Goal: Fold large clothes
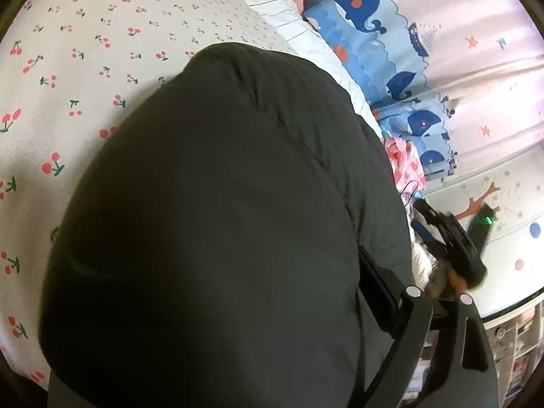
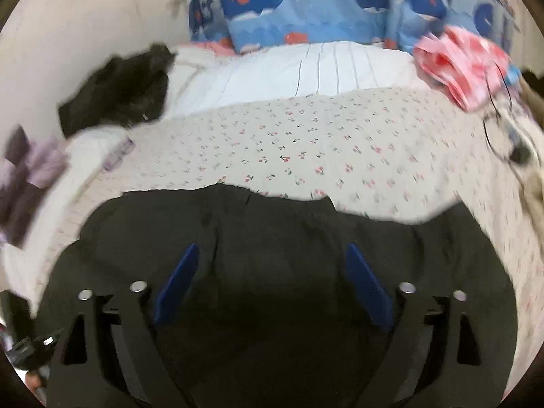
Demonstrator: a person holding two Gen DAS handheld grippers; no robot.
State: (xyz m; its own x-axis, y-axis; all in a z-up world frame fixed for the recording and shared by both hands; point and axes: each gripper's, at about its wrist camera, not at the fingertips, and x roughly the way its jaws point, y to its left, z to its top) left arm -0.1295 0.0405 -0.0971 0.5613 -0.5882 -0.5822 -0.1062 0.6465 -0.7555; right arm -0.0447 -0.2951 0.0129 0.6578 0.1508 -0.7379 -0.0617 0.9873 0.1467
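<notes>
While the bed (image 2: 340, 136) is stretching across everything beyond both claws, its cherry-printed sheet (image 1: 85, 68) is taking up most of the ground ahead of them. Beyond the sheet, farthest from the right claw, a white striped quilt (image 2: 306, 68) is lying along the far side of the bed, and whale-patterned blue curtains (image 2: 306, 6) are hanging behind it.

Lying directly under and in front of both claws, the large dark garment (image 2: 272, 238) is spreading flat on the sheet, its far edge running roughly straight across ahead of the right claw's fingertips. In the left wrist view the same dark garment (image 1: 221, 204) is bulging up close to the lens and covering the left-hand side of the left claw, so only that claw's right-hand finger arm is showing.

The right claw (image 2: 272, 272) is hovering over the garment with its blue pads (image 2: 176, 282) standing wide apart, released, with nothing pinched between them. The left claw (image 1: 357, 289) is mostly hidden behind the cloth; its jaws are standing wide, and I cannot make out anything clamped in them.

Up and to the left of the right claw, a crumpled black garment (image 2: 119, 91) is sitting on the quilt's end by the wall. Farther left, a purple cloth (image 2: 30, 176) is lying at the bed's edge. Up and to the right, a pink-and-white cloth (image 2: 465, 61) is resting near the curtains, with a thin black cable (image 2: 493, 129) looping just below it.
</notes>
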